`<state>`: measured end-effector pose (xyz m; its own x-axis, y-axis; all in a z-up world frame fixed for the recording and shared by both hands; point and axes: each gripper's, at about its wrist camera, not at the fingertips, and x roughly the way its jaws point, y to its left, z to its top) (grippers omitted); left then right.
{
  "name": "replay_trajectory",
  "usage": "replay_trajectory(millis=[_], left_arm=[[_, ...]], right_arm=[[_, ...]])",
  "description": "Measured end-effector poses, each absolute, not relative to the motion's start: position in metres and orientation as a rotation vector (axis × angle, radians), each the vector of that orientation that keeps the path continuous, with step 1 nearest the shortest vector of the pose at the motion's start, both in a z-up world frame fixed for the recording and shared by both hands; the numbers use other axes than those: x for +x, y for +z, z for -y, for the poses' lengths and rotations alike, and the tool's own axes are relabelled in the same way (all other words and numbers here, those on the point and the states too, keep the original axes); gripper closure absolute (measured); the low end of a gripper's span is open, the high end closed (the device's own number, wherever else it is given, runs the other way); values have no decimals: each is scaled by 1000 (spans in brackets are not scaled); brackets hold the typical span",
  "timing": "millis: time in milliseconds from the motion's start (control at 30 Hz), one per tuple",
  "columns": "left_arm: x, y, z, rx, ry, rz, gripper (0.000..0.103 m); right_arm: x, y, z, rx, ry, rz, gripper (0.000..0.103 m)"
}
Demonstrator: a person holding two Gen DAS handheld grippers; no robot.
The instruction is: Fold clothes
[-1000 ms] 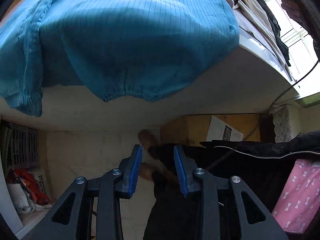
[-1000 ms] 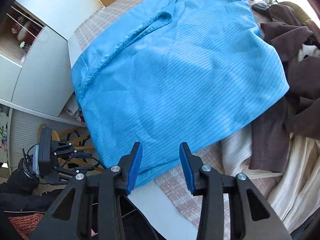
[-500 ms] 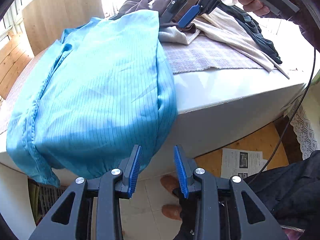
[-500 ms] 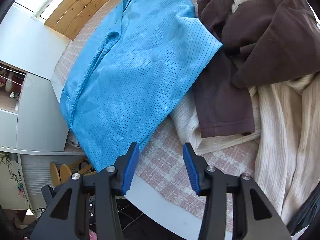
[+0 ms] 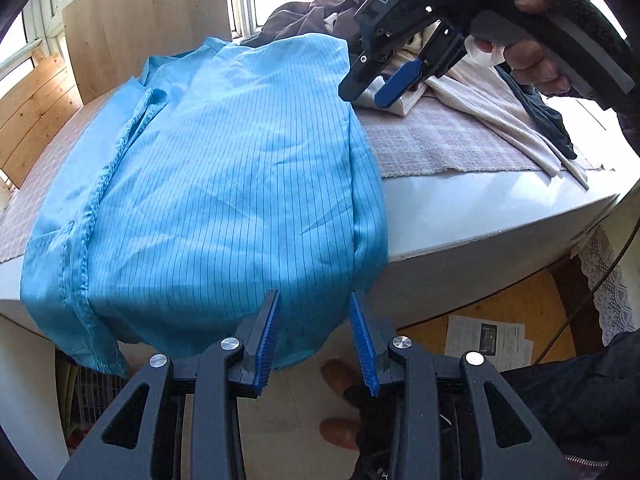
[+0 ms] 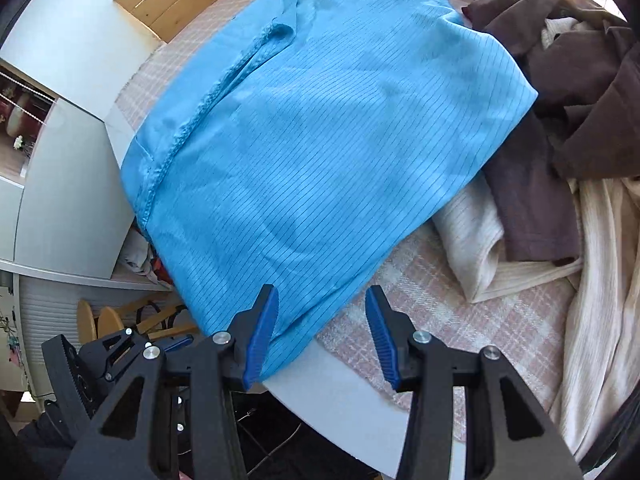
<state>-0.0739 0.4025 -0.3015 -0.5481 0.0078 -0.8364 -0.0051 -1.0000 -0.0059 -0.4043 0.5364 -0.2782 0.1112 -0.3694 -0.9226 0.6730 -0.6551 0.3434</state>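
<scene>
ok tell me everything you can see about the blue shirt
The blue shirt is a thin, smooth-looking light blue garment with fine dark pinstripes and a puckered stitched seam down one side. It lies spread fairly flat with soft wrinkles on the checked cloth covering the table, its near end draping over the table's edge. Its far side borders the heap of brown and cream clothes. Both grippers, left and right, are open near the hanging end, gripping nothing.

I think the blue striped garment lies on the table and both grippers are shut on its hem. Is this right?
Not quite. The blue striped garment lies on the table, but both grippers are open, gripping nothing: left gripper in the left wrist view, right gripper in the right wrist view.
</scene>
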Motion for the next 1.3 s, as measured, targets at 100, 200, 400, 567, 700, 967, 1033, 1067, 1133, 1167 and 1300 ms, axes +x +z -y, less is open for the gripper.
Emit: replay_trajectory(millis=[100,200,400,567,700,967,1033,1067,1133,1167,1300], left_arm=[[-83,-300,-405,-1470,2760,8,64],[-90,-297,-405,-1460,2763,32,64],[-106,-292,-405,-1488,2786,19,62],[-119,-290,-425,-1523,2791,-119,53],[-128,-300,-434,-1595,2775,-164,49],[-134,-306,-422,-1609,2792,-129,91],[-134,-300,-406,-1594,2777,-1,98],[-132,-297,-397,-1588,2771,62,98],[-128,-290,-381,-1573,2755,186,98],[-127,-287,-376,-1566,2762,193,98],[-125,-277,-360,-1545,2761,221,98]], right_arm=[[-423,-295,-548,1697,-1619,-202,58],[-425,-308,-546,1717,-1610,-202,58],[-413,-320,-528,1716,-1554,-207,58],[-406,-318,-514,1695,-1519,-239,93],[-407,-302,-510,1673,-1494,-173,96],[-403,-276,-501,1642,-1506,-143,96],[-402,-277,-500,1644,-1509,-158,96],[-402,-277,-501,1642,-1506,-158,95],[-407,-277,-508,1640,-1512,-141,90],[-410,-277,-512,1640,-1515,-132,77],[-440,-279,-545,1640,-1597,33,66]])
